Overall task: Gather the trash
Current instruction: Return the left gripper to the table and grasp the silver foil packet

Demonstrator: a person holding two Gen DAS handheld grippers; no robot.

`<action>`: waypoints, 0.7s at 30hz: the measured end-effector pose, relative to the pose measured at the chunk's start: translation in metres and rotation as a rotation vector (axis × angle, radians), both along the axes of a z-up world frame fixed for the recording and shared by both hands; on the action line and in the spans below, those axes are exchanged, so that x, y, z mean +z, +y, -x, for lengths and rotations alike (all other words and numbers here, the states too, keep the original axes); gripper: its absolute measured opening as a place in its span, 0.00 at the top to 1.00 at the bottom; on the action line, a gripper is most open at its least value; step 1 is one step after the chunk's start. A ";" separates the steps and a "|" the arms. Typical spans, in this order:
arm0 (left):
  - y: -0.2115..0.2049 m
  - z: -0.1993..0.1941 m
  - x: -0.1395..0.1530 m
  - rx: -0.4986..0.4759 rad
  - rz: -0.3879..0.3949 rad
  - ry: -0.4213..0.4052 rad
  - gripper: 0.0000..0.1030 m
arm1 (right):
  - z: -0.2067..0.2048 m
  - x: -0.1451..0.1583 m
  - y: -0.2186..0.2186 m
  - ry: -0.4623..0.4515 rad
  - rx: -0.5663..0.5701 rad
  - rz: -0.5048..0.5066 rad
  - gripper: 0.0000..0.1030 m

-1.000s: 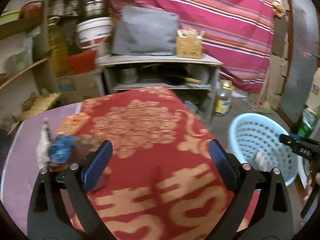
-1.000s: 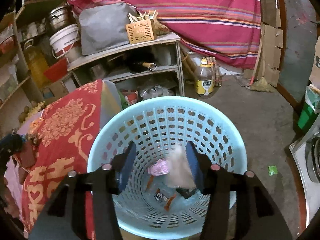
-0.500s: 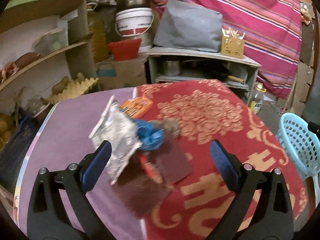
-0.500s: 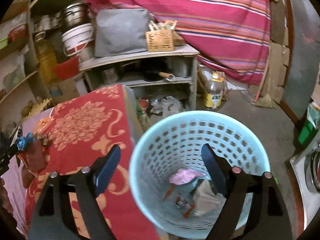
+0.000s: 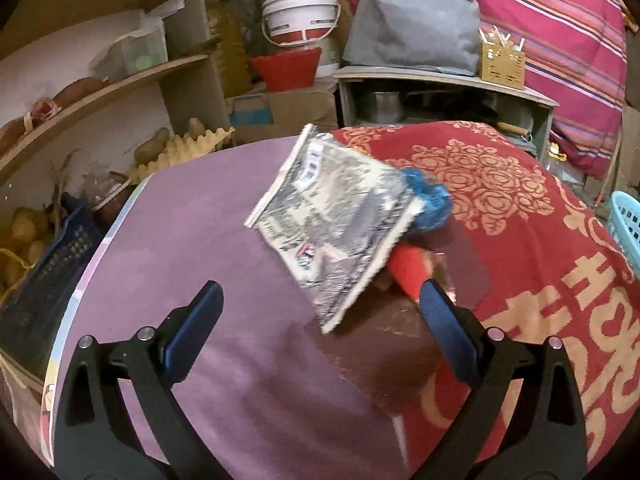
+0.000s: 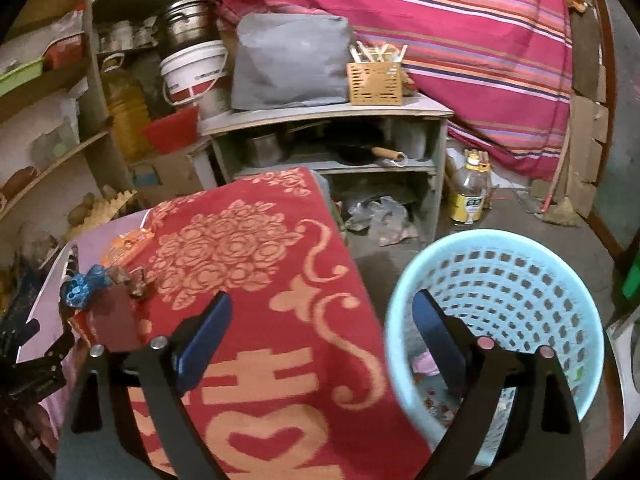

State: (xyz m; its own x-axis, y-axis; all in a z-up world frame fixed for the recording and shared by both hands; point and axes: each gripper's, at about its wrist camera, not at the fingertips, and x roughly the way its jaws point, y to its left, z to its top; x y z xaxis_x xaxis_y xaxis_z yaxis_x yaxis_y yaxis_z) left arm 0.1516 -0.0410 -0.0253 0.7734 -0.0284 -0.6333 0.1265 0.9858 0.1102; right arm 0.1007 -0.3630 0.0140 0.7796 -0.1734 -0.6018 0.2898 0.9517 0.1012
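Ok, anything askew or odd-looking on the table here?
Yes. A crumpled silver wrapper sits tilted, propped on a heap of blue and red scraps where the purple and red cloths meet. An orange packet lies apart, further back. Both tongs are empty.

Foil wrapper [image 5: 336, 220] on table [image 5: 192, 240], crumpled scraps [image 5: 430, 200] just right of it, basket [image 6: 520, 280] right of table

Table [image 5: 208, 240] draped in purple cloth [image 5: 180, 264] and red patterned cloth [image 5: 520, 208]. Toward 12 o'clock, silver wrapper [image 5: 336, 224], blue crumple [image 5: 432, 200] at its 3 o'clock, red scrap [image 5: 408, 266] underneath, touching. Floor [image 6: 500, 216] carrying blue basket [image 6: 520, 248].
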 end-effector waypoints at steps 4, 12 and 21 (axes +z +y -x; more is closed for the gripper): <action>0.004 -0.007 0.000 0.016 0.005 -0.012 0.08 | -0.009 -0.004 0.016 0.016 0.022 0.035 0.13; -0.008 -0.026 0.001 -0.030 0.009 -0.011 0.38 | -0.026 -0.012 0.029 0.052 0.045 0.055 0.13; 0.018 -0.025 0.008 -0.006 0.078 -0.005 0.82 | -0.036 -0.017 0.068 0.059 0.128 0.085 0.13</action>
State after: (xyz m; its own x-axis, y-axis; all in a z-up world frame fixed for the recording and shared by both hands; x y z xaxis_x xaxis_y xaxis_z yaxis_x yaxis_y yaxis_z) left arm 0.1766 -0.0226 -0.0176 0.7760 -0.0817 -0.6255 0.1317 0.9907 0.0340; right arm 0.1369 -0.2952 -0.0032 0.7625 -0.1270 -0.6344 0.1682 0.9857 0.0049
